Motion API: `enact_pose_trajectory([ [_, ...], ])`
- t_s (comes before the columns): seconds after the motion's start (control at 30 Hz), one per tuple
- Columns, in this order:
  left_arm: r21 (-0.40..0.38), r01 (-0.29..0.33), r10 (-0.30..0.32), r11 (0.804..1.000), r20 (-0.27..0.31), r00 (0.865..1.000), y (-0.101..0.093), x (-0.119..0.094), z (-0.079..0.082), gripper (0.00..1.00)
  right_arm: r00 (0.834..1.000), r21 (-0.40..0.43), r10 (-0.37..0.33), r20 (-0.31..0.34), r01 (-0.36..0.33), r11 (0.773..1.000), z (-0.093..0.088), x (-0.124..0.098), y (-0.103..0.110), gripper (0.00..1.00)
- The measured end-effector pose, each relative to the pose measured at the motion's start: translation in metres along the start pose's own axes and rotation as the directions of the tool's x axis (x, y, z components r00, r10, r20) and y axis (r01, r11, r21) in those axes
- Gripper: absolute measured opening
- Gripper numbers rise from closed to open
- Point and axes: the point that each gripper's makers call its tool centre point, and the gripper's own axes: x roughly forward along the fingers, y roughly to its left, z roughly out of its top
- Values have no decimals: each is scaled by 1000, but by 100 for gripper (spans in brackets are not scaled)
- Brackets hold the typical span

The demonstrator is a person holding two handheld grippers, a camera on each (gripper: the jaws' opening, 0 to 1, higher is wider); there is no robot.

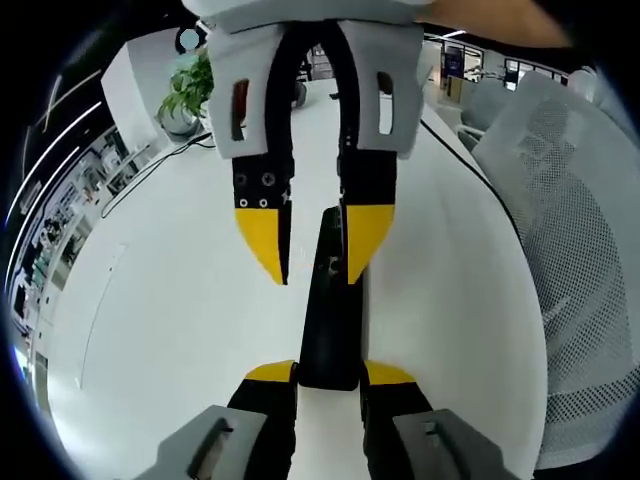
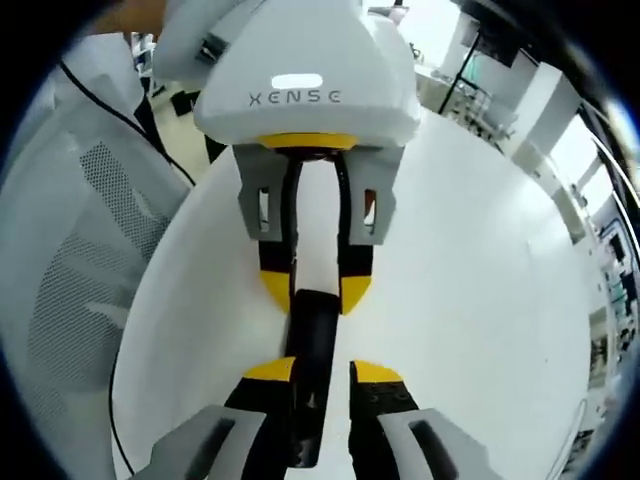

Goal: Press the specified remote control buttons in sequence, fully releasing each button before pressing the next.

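A slim black remote lies lengthwise on the white table. My left gripper is shut on its near end, yellow tips against both sides. My right gripper comes in from the far side and faces it. Its jaws are a little apart over the remote's far end, with some table showing between one tip and the remote. In the right gripper view the remote runs between my right gripper and the left gripper, whose tips clamp it. Which button lies under the tips is hidden.
A potted plant stands at the table's far corner, and a black cable trails from it. A grey mesh chair stands along the table's edge, seen as the chair in the right gripper view. Office furniture fills the background.
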Motion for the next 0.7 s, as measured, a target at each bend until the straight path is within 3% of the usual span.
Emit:
enact_pose_trajectory([
  [0.33,0,1,-1,1000,2,1000,-1,0,0,23,995,39,-51,88,48,998,3,-9,2,34],
  [0.7,-2,2,-2,1000,5,1000,-1,1,0,23,992,71,-81,98,74,995,-20,-20,9,43],
])
